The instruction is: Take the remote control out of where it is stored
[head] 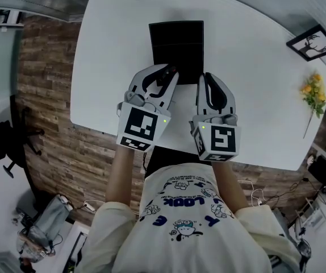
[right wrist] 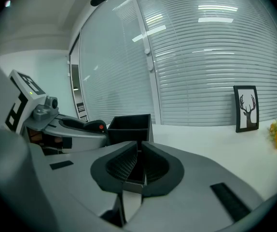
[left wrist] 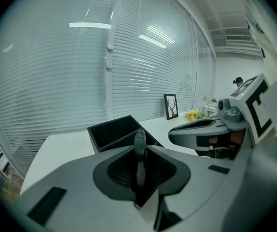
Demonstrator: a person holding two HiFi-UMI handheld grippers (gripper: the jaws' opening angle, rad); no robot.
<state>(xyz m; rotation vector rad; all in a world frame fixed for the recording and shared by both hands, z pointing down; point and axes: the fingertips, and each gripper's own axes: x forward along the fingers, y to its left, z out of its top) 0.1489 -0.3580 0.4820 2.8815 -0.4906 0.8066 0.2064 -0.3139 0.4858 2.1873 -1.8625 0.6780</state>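
A thin dark remote control (head: 164, 77) with a red button stands edge-on between the pads of my left gripper (head: 167, 73), which is shut on it just in front of the open black box (head: 176, 44). In the left gripper view the remote control (left wrist: 139, 153) is clamped upright between the jaws, with the black box (left wrist: 117, 132) behind it. My right gripper (head: 207, 76) rests beside it on the right, shut with nothing in it. From the right gripper view (right wrist: 138, 166) the remote control (right wrist: 97, 125) shows at the left gripper's tip, beside the box (right wrist: 130, 123).
The white table (head: 254, 95) ends close in front of the person. A framed deer picture (head: 312, 42) and yellow flowers (head: 313, 92) are at the far right. Window blinds lie behind the table.
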